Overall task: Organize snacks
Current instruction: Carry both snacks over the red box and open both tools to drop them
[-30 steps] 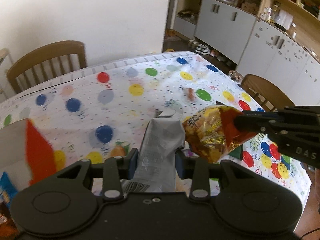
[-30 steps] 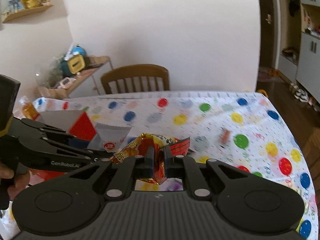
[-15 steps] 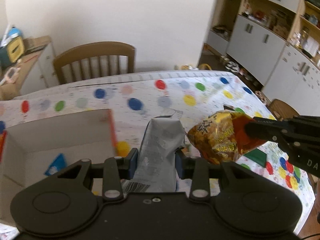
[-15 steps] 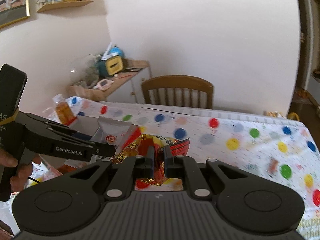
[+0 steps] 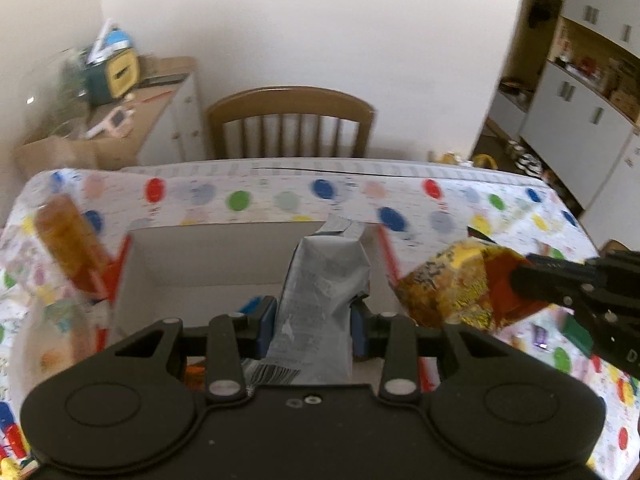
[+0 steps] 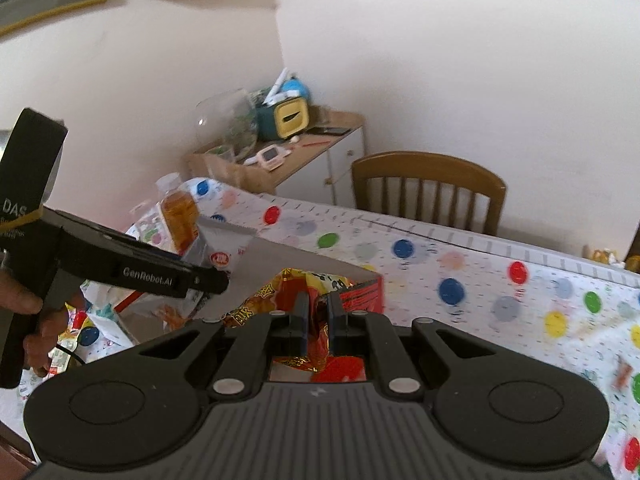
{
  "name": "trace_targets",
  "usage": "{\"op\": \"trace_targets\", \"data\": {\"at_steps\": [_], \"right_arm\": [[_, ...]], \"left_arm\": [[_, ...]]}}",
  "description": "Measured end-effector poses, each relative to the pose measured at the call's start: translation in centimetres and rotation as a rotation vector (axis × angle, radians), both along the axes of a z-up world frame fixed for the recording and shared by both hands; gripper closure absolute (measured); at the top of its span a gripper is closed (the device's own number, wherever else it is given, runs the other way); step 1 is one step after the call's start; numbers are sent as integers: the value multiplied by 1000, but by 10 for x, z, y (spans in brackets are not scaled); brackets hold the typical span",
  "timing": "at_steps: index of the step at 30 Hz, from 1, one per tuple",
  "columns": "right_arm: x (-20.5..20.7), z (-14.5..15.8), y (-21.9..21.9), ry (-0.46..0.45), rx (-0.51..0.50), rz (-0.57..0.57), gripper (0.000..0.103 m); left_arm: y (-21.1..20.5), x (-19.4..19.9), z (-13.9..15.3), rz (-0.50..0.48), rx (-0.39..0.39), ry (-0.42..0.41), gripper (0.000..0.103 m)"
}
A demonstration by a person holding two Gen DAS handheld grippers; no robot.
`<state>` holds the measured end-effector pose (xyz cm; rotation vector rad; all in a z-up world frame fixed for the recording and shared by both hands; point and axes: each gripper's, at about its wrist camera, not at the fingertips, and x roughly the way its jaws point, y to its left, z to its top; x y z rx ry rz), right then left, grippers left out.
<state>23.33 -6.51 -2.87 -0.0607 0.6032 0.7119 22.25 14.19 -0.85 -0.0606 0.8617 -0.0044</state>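
Note:
My left gripper [image 5: 312, 320] is shut on a silver-grey snack packet [image 5: 320, 292] and holds it over the open white box with red flaps [image 5: 208, 256]. The packet shows white with a red logo in the right wrist view [image 6: 222, 252]. My right gripper [image 6: 314, 312] is shut on a yellow and red snack bag [image 6: 292, 284], held just right of the box; the bag also shows in the left wrist view [image 5: 452, 292]. A blue packet [image 5: 250, 304] lies inside the box.
A bottle of amber drink [image 5: 68, 240] stands left of the box on the polka-dot tablecloth [image 5: 520, 216]. A wooden chair [image 5: 290, 124] is at the table's far side. A cluttered side cabinet [image 5: 132, 112] stands at the back left. Small snacks [image 5: 540, 336] lie at right.
Both grippers have swung left with their snacks. The white box has come from the left edge to directly below the left gripper, and the bottle has come into view.

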Motion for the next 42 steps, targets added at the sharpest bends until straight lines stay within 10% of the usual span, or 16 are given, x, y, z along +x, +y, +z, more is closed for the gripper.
{"op": "trace_targets", "data": {"at_steps": [18, 42], "right_arm": [[30, -53, 95, 42, -184, 83, 95], [28, -79, 101, 98, -264, 52, 93]], "left_arm": [[67, 29, -49, 106, 98, 111, 67], [67, 56, -92, 110, 174, 211, 64]]}}
